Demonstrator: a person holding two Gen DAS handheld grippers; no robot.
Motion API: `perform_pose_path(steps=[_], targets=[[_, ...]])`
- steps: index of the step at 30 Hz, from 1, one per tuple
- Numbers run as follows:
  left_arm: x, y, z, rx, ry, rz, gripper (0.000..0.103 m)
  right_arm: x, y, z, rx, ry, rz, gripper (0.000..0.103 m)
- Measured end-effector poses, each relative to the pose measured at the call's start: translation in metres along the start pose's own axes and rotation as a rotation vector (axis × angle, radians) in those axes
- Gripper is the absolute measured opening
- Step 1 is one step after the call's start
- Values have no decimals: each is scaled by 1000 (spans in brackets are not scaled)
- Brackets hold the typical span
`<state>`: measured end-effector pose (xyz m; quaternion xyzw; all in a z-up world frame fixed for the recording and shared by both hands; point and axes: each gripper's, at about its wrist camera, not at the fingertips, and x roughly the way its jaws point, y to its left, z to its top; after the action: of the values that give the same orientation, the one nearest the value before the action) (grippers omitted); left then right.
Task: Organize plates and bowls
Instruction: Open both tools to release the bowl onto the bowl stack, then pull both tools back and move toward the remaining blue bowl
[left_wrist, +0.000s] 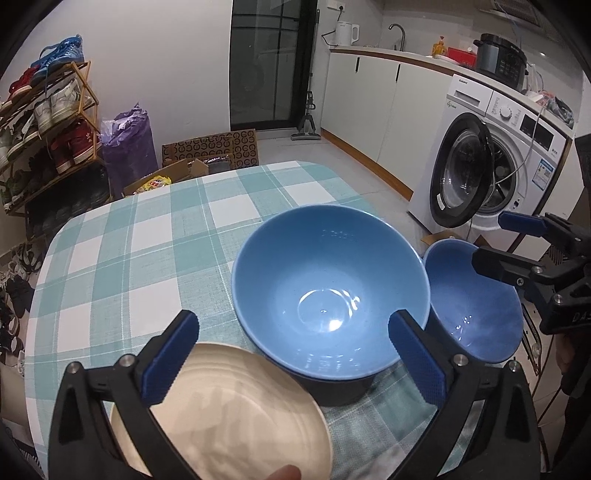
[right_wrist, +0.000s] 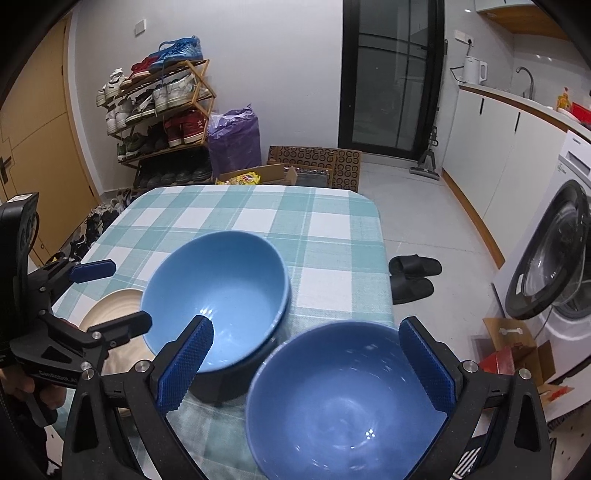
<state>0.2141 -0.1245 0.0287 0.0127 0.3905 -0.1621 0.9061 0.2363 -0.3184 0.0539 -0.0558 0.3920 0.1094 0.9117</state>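
The left gripper (left_wrist: 291, 354) gapes over the cream plate (left_wrist: 229, 410) near the table's (right_wrist: 332, 236) near-left edge. The right gripper (right_wrist: 306, 365) gapes around the smaller blue bowl (right_wrist: 343, 406), which overhangs the right edge. The larger blue bowl (left_wrist: 328, 288) sits atop a dark base, with bare checked cloth beyond. The washing machine's (left_wrist: 517, 147) lettering is unreadable.

2 blue bowls and 1 cream plate, all on the checked cloth. Large light blue bowl (left_wrist: 330, 291) upright, empty, glossy inside, seated in or on a dark bowl (left_wrist: 341, 389) of which only the lower wall shows. Small darker blue bowl (right_wrist: 345, 400) upright, empty, just beside the large one on its right, near the table's right edge; touching or not, cannot tell. Cream plate (left_wrist: 236, 410) with faint concentric ridges, left of the large bowl, at the near edge; flat or tilted unclear.
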Motion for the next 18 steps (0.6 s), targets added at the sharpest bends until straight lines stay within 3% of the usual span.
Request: perform_pose_path(steps=[18], targets=[[-6,-44,-2,80,-8,-65,103,-20,-51,-37,114,-4,-42,102]])
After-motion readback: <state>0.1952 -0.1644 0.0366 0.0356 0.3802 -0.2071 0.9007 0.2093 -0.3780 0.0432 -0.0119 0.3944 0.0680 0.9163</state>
